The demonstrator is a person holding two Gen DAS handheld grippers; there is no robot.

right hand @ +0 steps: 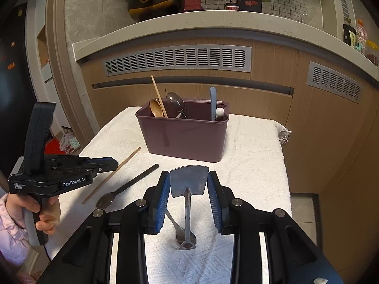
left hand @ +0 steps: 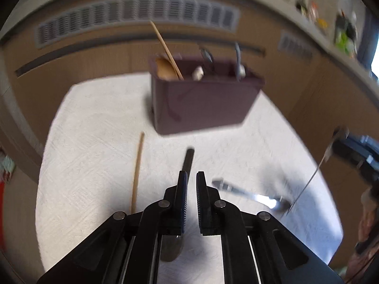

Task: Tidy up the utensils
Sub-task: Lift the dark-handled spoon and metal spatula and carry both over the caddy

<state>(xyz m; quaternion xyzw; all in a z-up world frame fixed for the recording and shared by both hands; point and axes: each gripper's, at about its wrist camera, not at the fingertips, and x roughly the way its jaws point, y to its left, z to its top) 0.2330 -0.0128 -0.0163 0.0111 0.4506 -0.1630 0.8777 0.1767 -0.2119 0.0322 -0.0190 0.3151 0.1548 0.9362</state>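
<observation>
Though blurred, left tongs [left hand: 191,177] narrow, seemingly empty; right tongs [right hand: 189,177] clamping dull steel spatula [right hand: 189,179].

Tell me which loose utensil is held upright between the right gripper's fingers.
The metal spatula, clamped by its blade in the right gripper; the black-handled spoon and chopstick lie flat.

Both wrist views look forward and downward along their fingers, low and close over the white cloth [right hand: 248,146], facing the cabinet front; both share the maroon caddy [left hand: 203,104] [right hand: 184,139].
</observation>
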